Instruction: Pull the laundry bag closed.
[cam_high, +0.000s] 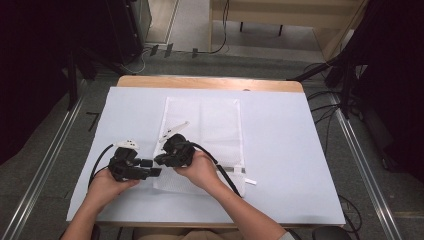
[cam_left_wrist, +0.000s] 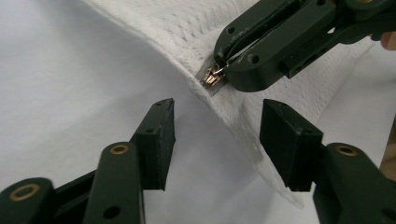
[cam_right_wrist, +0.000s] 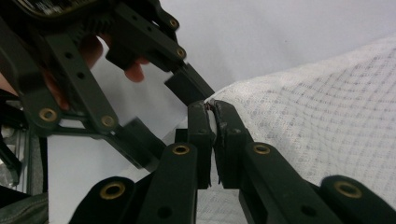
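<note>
Right hand-held gripper (cam_left_wrist: 224, 70) is clamped on the zipper pull (cam_left_wrist: 212, 76) at the lifted near-left corner of the white mesh bag (cam_high: 215, 125) on the counter (cam_high: 295, 150), while the left hand-held gripper (cam_left_wrist: 217, 140) stands open, straddling the bag's edge.

The desk (cam_high: 280, 150) lies bare to the right of the white mesh laundry bag (cam_high: 215, 125) and along its far edge, so a hand could pass there. Near the front-left corner the left gripper (cam_high: 152, 167) and right gripper (cam_high: 161, 160) crowd together at the bag's raised corner, with little room between them.
</note>
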